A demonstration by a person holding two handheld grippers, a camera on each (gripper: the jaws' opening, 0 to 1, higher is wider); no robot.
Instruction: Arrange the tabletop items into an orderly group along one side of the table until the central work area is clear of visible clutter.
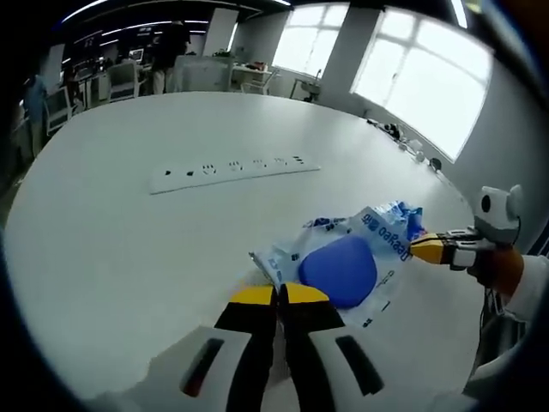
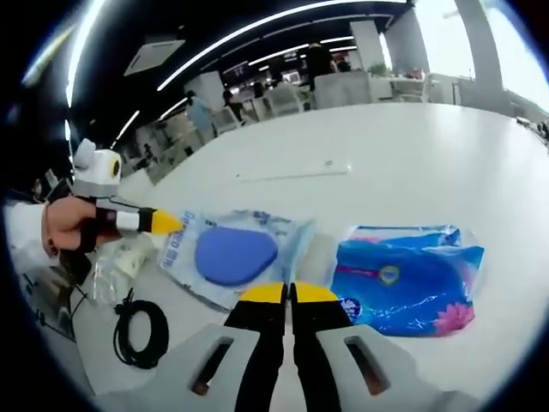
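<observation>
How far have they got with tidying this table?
Early on, it seems. The clear packet with a blue pad and the blue pack lie near each other, but nothing looks lined up yet. In hand: the left gripper touches the packet's edge; the right gripper looks shut, holding nothing. The black cable and white power strip remain.

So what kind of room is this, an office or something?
Probably an open-plan office or lab. A big white table has a built-in socket strip, large windows line one wall, and desks with chairs stand at the back under long ceiling strip lights.
</observation>
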